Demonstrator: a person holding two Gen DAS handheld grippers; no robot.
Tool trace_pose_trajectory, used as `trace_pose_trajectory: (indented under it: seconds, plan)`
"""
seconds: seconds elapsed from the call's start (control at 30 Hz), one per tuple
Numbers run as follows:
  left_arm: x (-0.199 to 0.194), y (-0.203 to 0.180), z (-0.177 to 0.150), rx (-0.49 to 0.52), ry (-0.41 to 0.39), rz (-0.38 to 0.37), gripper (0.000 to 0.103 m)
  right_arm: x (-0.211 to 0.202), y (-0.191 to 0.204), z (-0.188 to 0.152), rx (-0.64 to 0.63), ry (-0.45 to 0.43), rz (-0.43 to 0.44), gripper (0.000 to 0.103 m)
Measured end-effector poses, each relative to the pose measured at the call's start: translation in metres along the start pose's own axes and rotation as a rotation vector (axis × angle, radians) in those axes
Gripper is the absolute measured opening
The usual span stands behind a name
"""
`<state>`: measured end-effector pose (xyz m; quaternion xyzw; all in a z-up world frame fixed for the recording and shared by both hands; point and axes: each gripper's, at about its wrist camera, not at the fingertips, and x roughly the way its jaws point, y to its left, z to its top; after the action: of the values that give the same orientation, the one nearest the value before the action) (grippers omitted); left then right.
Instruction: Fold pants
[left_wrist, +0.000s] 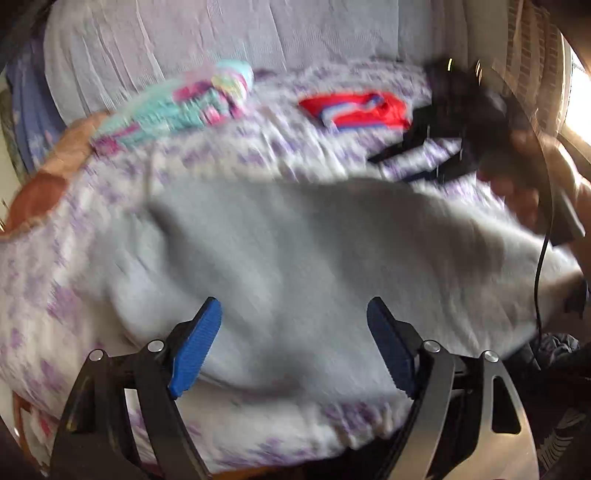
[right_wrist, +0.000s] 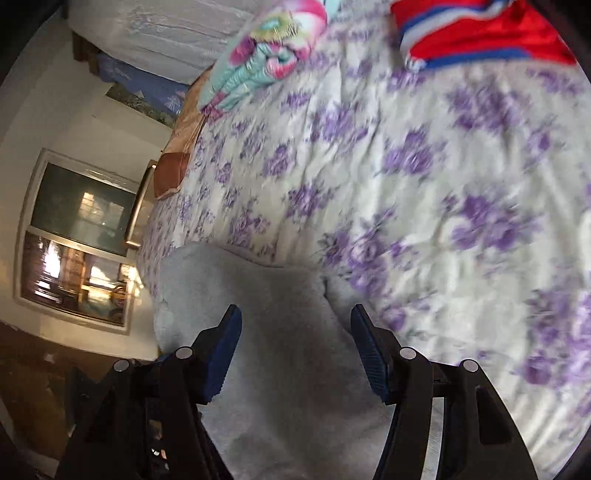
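Purple-flowered bedding (right_wrist: 424, 192) carries the pale grey pants (left_wrist: 295, 251), laid flat near the bed's edge. Both the left gripper (left_wrist: 294, 343) and right gripper (right_wrist: 296, 350) are spread above the cloth, with nothing pinched. A matching edge or corner should be sought by each before any fold is made, so that the layers are lifted evenly.

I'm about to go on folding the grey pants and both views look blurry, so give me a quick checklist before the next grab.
1. Left gripper open, nothing pinched: ok.
2. Right gripper open, nothing pinched: ok.
3. Grey pants lying on the floral bedsheet: ok.
4. Pants flat and edges lined up: cannot tell, blur.
5. Red garment and pastel garment clear of the pants: ok.
6. Black cable crossing the pants' right end: not ok.
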<state>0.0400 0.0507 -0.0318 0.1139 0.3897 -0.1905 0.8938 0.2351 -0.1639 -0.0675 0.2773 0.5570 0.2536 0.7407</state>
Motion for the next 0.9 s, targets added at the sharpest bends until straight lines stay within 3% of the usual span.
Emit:
trace_pose_trajectory:
  seconds: [0.07,0.13,0.2,0.23,0.3,0.4,0.47,0.5,0.63,0.67,0.7,0.73,0.77,0.9]
  plan:
    - [0.005,0.006,0.01,-0.007,-0.004,0.005,0.084,0.012,0.007,0.001,-0.034,0.064,0.013,0.062]
    - [0.023,0.013,0.018,-0.021,0.022,-0.019,0.084,0.027,0.016,0.005,-0.072,0.114,0.005,0.054]
    - [0.049,0.016,0.019,-0.031,0.073,-0.016,0.084,0.036,0.028,0.007,-0.129,0.111,-0.049,0.019]
    - [0.061,0.015,0.017,-0.029,0.092,-0.003,0.084,0.038,0.033,0.009,-0.171,0.075,-0.096,0.014]
    - [0.07,0.012,0.008,-0.011,0.097,0.034,0.085,0.036,0.032,0.013,-0.192,-0.003,-0.153,0.006]
    - [0.067,0.005,-0.005,0.012,0.061,0.06,0.087,0.037,0.025,0.007,-0.196,-0.04,-0.197,0.006]
    - [0.064,0.007,-0.01,0.012,0.051,0.056,0.087,0.038,0.02,0.003,-0.181,-0.057,-0.204,0.011]
    - [0.062,0.008,-0.012,0.013,0.049,0.054,0.087,0.036,0.019,0.002,-0.184,-0.076,-0.22,0.02]
    - [0.056,0.013,-0.012,0.0,0.065,0.044,0.087,-0.012,0.028,-0.009,-0.217,-0.278,-0.322,0.025]
    - [0.053,0.013,-0.011,-0.004,0.067,0.046,0.087,-0.038,0.027,-0.016,-0.201,-0.341,-0.312,0.026]
    - [0.048,0.013,-0.008,-0.006,0.06,0.054,0.087,-0.061,0.026,-0.023,-0.185,-0.395,-0.281,0.035]
    - [0.043,0.011,-0.006,0.0,0.048,0.054,0.087,-0.096,0.023,-0.039,-0.161,-0.466,-0.241,0.042]
    - [0.037,0.009,-0.003,0.005,0.033,0.042,0.087,-0.125,0.02,-0.055,-0.144,-0.53,-0.22,0.057]
    - [0.006,-0.026,0.013,0.076,-0.076,-0.066,0.088,-0.234,-0.006,-0.168,-0.064,-0.794,-0.243,0.079]
